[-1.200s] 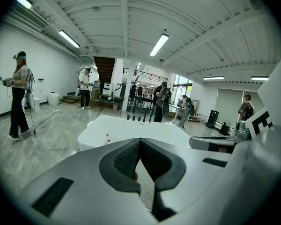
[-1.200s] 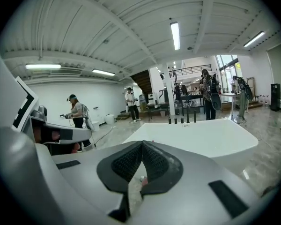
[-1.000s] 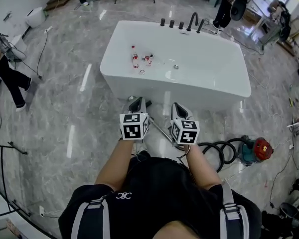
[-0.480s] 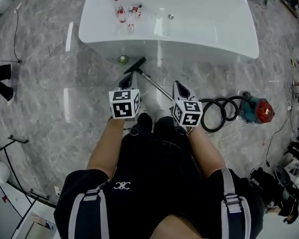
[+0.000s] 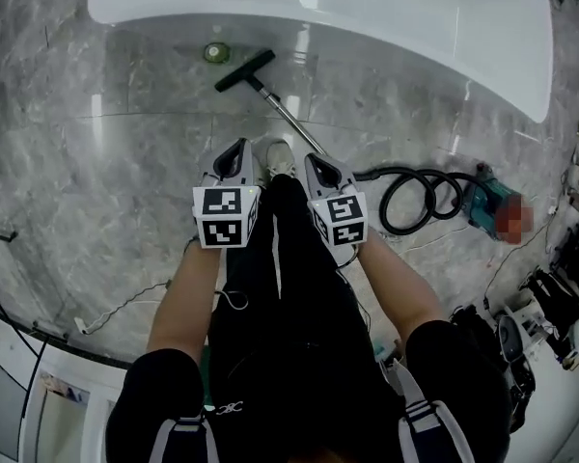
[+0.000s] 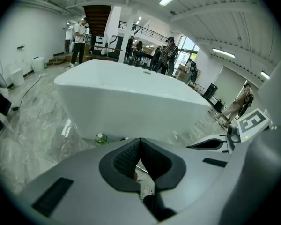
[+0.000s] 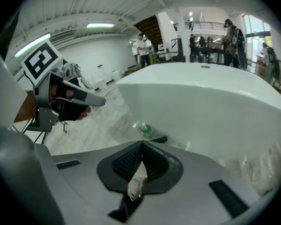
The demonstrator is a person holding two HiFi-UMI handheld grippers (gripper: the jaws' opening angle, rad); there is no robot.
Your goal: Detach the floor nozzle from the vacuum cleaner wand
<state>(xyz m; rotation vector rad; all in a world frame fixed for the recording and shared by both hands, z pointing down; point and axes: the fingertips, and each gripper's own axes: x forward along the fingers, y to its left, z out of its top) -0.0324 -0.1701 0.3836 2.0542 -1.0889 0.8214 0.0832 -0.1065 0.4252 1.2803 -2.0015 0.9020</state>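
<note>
The black floor nozzle [image 5: 243, 69] lies on the marble floor in front of the white bathtub [image 5: 318, 13]. Its silver wand [image 5: 288, 119] runs from it toward the person's white shoes [image 5: 275, 154]. A dark edge of the nozzle [image 7: 159, 138] shows in the right gripper view just beyond the jaws. My left gripper [image 5: 235, 149] and right gripper [image 5: 313, 160] hang side by side over the shoes, both shut with nothing in them. They point down at the floor, short of the nozzle and on either side of the wand's near end.
A black hose [image 5: 415, 199] coils to the right and leads to the teal and red vacuum body [image 5: 492, 210]. A green bottle [image 5: 215, 53] lies by the tub next to the nozzle. Cables and gear line the right edge. People stand beyond the tub.
Both grippers have dropped toward the floor with their jaws still shut. The head view has tipped down, so the tub has slid to the top and the nozzle and wand now show whole.
</note>
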